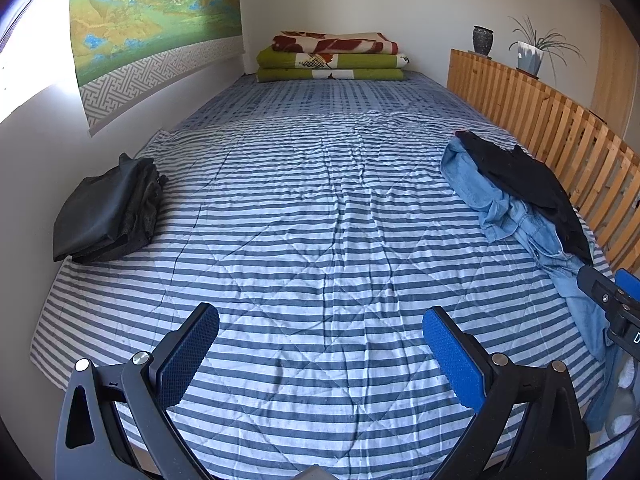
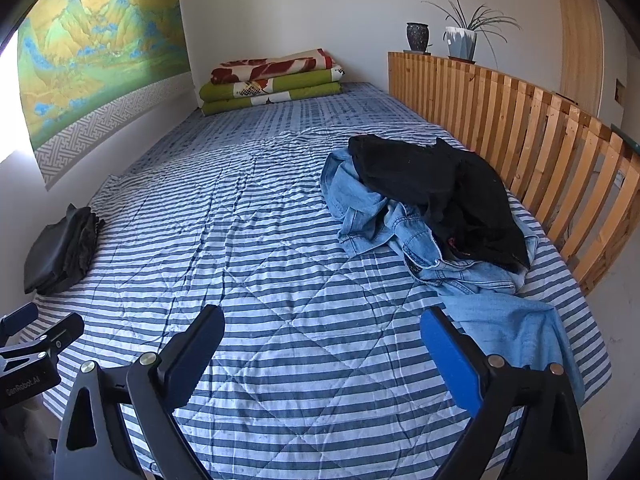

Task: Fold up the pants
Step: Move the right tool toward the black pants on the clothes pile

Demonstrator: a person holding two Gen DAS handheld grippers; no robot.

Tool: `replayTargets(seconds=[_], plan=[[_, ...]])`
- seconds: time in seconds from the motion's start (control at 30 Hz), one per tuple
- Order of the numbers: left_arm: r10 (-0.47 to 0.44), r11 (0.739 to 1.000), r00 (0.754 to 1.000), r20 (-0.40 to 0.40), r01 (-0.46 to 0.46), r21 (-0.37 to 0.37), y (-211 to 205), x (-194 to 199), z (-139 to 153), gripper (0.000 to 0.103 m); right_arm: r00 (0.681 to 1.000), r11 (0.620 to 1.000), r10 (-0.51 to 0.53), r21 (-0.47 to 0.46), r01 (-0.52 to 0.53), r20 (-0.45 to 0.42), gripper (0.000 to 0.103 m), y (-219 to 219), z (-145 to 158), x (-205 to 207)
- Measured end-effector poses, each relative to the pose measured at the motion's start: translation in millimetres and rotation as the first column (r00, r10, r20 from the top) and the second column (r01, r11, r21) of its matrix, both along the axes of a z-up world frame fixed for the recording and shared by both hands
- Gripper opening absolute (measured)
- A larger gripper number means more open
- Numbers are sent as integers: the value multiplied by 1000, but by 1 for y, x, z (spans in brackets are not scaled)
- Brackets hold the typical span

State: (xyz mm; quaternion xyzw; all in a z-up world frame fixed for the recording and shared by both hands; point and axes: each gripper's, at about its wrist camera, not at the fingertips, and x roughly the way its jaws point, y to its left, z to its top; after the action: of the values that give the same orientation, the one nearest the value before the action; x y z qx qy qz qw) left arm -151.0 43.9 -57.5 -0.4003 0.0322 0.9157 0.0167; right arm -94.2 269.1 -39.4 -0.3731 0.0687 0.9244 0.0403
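Note:
A crumpled pile lies on the bed's right side: light blue jeans (image 2: pixel 376 216) (image 1: pixel 500 200) with a black garment (image 2: pixel 436 188) (image 1: pixel 524 180) on top, and one jeans leg (image 2: pixel 516 328) trailing toward the near edge. A folded stack of dark pants (image 1: pixel 108 212) (image 2: pixel 60 252) rests at the left by the wall. My left gripper (image 1: pixel 320 356) is open over the striped quilt, holding nothing. My right gripper (image 2: pixel 322 354) is also open and empty, its right finger close to the trailing jeans leg.
The striped quilt (image 1: pixel 312 216) covers the bed. Folded blankets (image 1: pixel 332 56) are stacked at the far end. A wooden slat rail (image 2: pixel 540 136) runs along the right side, with a vase (image 2: pixel 417 36) and a potted plant (image 2: pixel 462 40) on it. A wall with a hanging (image 1: pixel 152 20) bounds the left.

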Motion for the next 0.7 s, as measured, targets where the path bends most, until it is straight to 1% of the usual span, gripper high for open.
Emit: replayTargets(seconds=[0.23, 0.4, 0.53, 0.63, 0.7], plan=[[-10, 1000, 1000, 2, 10, -4, 8, -18, -1, 103, 1000, 1000, -6, 9, 6, -4, 93, 7, -1, -15], [-22, 1000, 1000, 5, 22, -4, 16, -32, -5, 103, 1000, 999, -9, 34, 9, -8, 91, 21, -4, -31], [-32, 999, 999, 9, 32, -9, 22, -45, -9, 103, 999, 997, -35, 62, 36, -4, 86, 48, -10, -48], [-35, 999, 999, 12, 36, -11, 27, -55, -13, 103, 997, 991, -77, 108, 76, 8, 85, 74, -15, -64], [-37, 999, 999, 16, 37, -16, 30, -62, -17, 103, 995, 989, -96, 112, 93, 19, 85, 89, -18, -74]])
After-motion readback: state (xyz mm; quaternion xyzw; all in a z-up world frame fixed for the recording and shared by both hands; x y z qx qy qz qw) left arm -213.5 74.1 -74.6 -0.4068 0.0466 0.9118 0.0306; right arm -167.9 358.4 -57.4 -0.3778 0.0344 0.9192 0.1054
